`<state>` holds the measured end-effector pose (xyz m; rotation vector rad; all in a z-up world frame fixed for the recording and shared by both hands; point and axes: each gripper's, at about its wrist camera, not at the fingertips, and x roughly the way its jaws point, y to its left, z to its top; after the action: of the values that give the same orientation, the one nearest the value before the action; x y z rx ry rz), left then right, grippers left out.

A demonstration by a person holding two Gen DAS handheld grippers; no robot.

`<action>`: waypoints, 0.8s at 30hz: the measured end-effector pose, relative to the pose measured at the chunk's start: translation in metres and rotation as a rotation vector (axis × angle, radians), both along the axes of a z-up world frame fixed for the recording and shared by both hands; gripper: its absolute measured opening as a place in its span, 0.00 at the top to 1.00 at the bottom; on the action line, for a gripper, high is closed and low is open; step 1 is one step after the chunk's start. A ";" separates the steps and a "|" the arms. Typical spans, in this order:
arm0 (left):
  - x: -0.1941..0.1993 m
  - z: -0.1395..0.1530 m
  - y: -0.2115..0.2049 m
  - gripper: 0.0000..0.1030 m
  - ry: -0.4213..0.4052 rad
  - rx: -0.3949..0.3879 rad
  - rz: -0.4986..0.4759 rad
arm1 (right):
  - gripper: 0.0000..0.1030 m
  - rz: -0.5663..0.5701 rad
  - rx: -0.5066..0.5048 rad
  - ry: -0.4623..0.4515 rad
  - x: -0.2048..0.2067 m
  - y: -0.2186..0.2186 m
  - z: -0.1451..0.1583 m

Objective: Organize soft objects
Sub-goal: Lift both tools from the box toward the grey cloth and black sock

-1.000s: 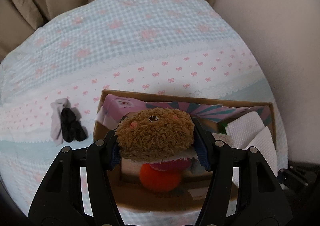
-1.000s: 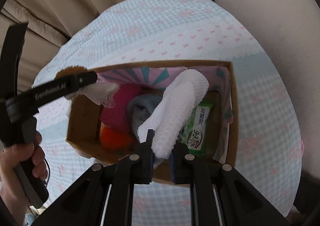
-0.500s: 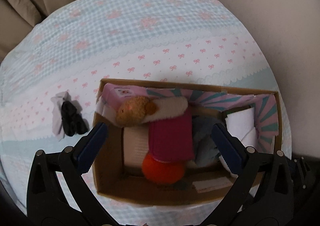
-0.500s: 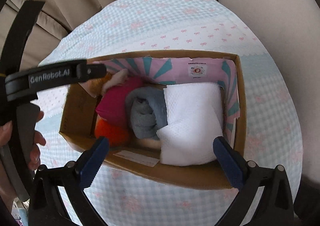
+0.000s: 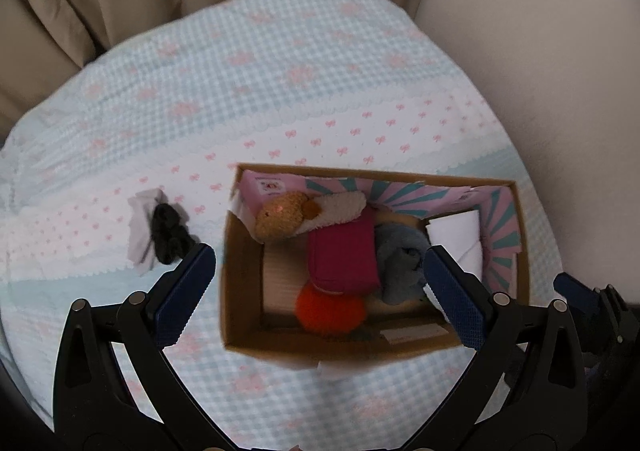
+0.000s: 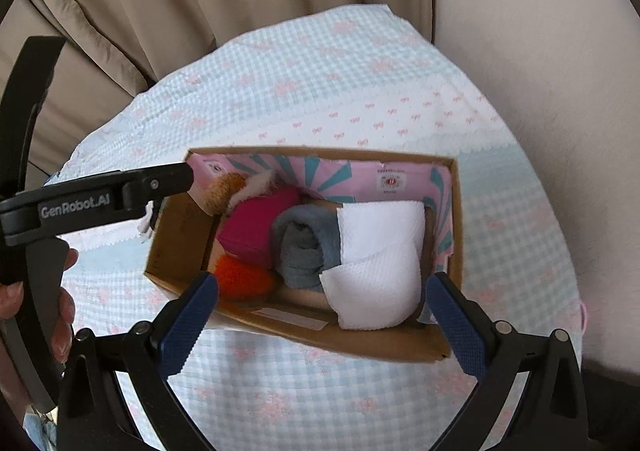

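Observation:
A cardboard box (image 5: 240, 283) (image 6: 176, 239) with a pink and teal lining sits on the bed. Inside lie a brown plush toy (image 5: 284, 213) (image 6: 224, 191), a magenta cloth (image 5: 344, 255) (image 6: 256, 231), an orange ball (image 5: 330, 311) (image 6: 244, 275), a rolled grey towel (image 5: 400, 263) (image 6: 304, 247) and a white paper towel (image 5: 460, 231) (image 6: 380, 259). My left gripper (image 5: 320, 275) hangs open above the box with nothing between its fingers. My right gripper (image 6: 322, 303) is open too, above the box's near wall. A black sock on a pale cloth (image 5: 168, 231) lies left of the box.
The bedspread (image 5: 280, 71) is blue gingham with pink bows. Beige curtains (image 6: 200, 3) hang behind the bed and a cream wall (image 6: 540, 51) rises on the right. A hand (image 6: 60, 307) holds the left gripper's handle at the left edge of the right wrist view.
Both grippers let go: the left released the plush toy into the box's far left corner, the right released the white paper towel at the box's right end. Both opened wide and rose.

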<state>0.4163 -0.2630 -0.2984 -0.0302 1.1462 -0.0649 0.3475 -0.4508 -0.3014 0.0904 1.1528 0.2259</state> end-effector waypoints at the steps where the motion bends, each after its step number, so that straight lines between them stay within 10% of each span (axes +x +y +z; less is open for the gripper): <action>1: -0.004 0.007 0.002 0.00 -0.011 0.000 -0.002 | 0.00 -0.002 0.001 -0.010 -0.002 0.002 0.006; 14: -0.091 0.126 0.059 0.00 -0.207 -0.066 -0.061 | 0.00 -0.105 -0.043 -0.188 -0.062 0.036 0.109; 24: -0.166 0.182 0.137 0.00 -0.344 0.024 -0.092 | 0.00 -0.221 -0.060 -0.260 -0.114 0.093 0.164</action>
<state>0.2499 -0.1259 -0.1160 0.0536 0.8039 -0.1327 0.2340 -0.3581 -0.1373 0.1308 0.8817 0.0058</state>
